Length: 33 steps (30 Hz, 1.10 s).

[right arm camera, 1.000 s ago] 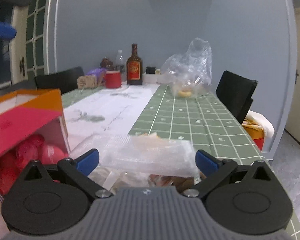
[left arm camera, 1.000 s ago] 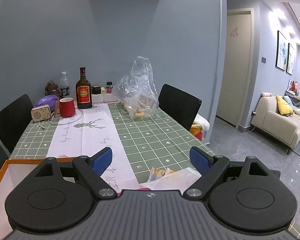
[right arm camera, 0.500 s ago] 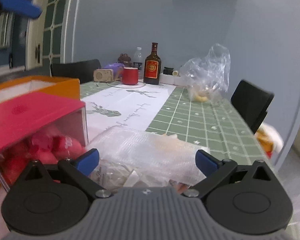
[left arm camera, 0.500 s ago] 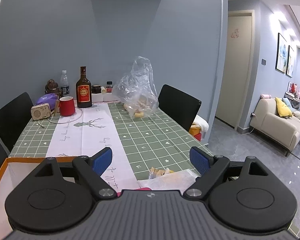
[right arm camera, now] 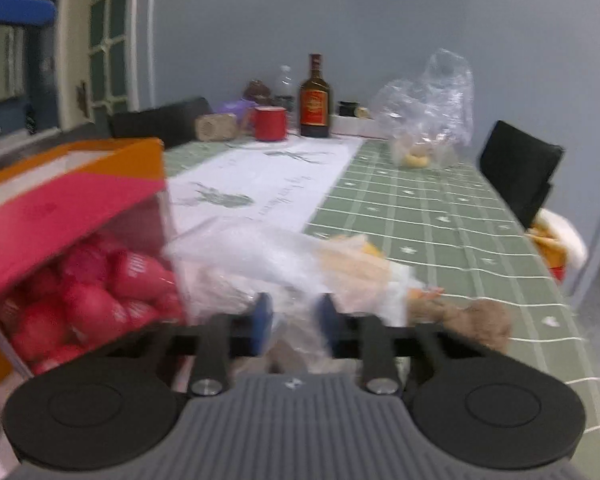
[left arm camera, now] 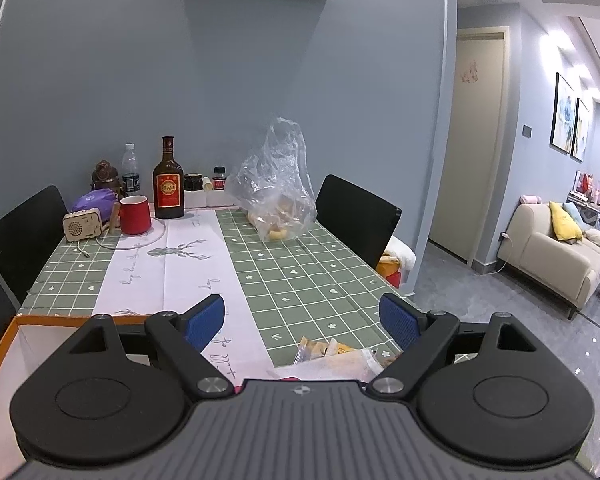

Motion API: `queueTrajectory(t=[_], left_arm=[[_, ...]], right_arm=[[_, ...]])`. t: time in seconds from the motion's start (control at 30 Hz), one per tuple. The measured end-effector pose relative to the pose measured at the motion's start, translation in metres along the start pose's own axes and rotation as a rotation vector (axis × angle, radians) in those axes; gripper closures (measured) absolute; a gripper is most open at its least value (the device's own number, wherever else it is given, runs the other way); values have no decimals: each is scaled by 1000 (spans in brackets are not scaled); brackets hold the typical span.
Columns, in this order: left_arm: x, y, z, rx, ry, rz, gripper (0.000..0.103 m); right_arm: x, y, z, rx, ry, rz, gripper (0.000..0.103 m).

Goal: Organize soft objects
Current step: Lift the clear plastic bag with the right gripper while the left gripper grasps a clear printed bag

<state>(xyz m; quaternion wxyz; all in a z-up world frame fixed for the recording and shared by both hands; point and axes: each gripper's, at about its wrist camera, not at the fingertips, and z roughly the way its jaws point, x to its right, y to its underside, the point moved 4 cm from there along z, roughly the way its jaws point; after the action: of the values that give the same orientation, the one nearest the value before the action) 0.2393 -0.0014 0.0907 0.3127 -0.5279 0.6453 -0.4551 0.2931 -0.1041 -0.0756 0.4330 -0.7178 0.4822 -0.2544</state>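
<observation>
A lived-in home, the dining end of an open living room; a table point(left arm camera: 316, 280) under a green checked cloth, with black chairs point(left arm camera: 356, 216) drawn up on both sides; a bottle point(left arm camera: 168, 184), a red mug point(left arm camera: 135, 214) and a small radio point(left arm camera: 82, 225) stand at its far end against the blue-grey wall; past it, a cream sofa point(left arm camera: 556, 256) with cushions, framed pictures point(left arm camera: 570, 120) and a door point(left arm camera: 472, 148).

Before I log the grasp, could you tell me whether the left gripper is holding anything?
No, the left gripper is wide open with only tablecloth showing between its pads.
</observation>
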Motion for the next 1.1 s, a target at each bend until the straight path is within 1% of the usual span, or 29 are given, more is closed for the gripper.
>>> queueTrajectory(t=[0.07,0.17,0.37,0.43,0.47,0.6,0.73,0.83,0.93,1.03,1.1], left_arm=[[0,0,0,0,3,3,1],[1,1,-1,-1,5,9,1],[4,1,-1,-2,10,16,1],[5,1,-1,-3,10,17,1],[5,1,-1,-3,9,16,1],[6,3,0,-4,13,21,1],[8,3,-3,-1,19,27,1],[10,4,-1,-10,29,32,1],[15,7,3,-29,31,69,1],[25,13,7,-62,75,106,1],[32,17,13,-114,128,117,1]], right_arm=[[7,-1,-6,16,-12,42,88],[18,-5,-18,60,-31,91,88],[50,-11,-41,177,-129,314,88],[60,-11,-45,187,-165,380,88],[63,-11,-46,190,-168,402,88],[64,-10,-45,167,-155,397,88],[66,-9,-47,157,-187,420,88],[70,-7,-47,149,-218,462,88],[78,-5,-48,160,-228,515,88],[86,-4,-54,200,-239,573,88],[89,-4,-60,240,-246,593,88]])
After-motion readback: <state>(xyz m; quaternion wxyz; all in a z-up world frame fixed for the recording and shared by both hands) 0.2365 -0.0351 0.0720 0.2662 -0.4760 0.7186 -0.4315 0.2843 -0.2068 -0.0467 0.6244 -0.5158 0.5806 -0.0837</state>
